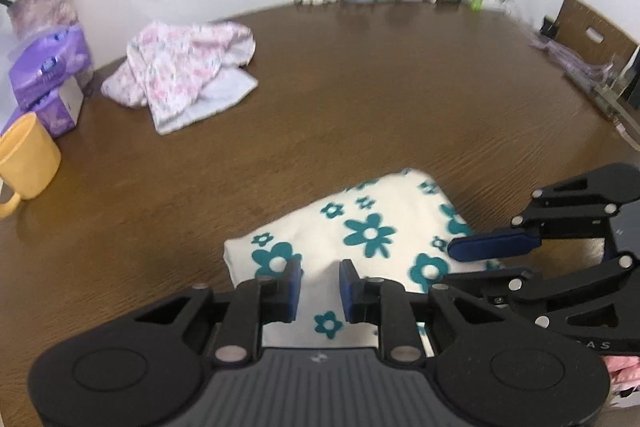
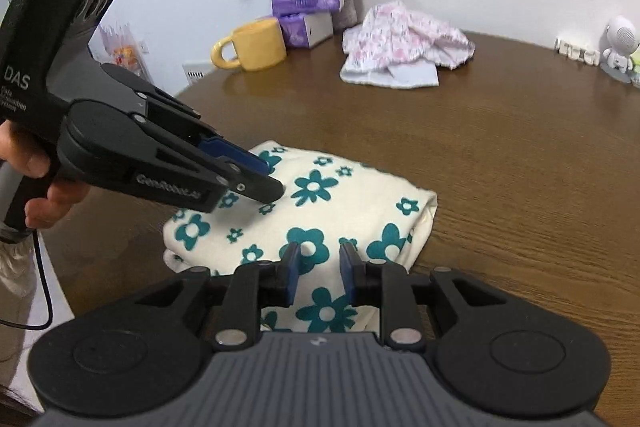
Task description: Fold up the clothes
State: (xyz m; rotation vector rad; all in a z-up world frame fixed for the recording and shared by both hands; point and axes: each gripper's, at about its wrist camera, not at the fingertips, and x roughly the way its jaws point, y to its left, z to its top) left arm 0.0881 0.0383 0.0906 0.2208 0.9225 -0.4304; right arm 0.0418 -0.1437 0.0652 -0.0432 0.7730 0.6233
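The cream garment (image 2: 320, 211) with teal flowers lies folded into a thick rectangular pad on the brown wood-grain desk (image 2: 520, 167), directly beneath both grippers. Left gripper (image 1: 320, 285) and right gripper (image 2: 319, 275) hover released, jaws parted, nothing held. Its fabric looks soft, possibly fleece. A pink floral garment (image 1: 180, 71) lies crumpled well apart, toward the far left; the left gripper is nearer it.

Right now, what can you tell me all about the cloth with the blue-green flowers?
The flowered cloth is cream, soft-looking, printed with teal flowers. It lies folded into a thick rectangle with several layers, on the brown wooden table near its front edge. Both tongs, left and right, are open above it, gripping nothing.
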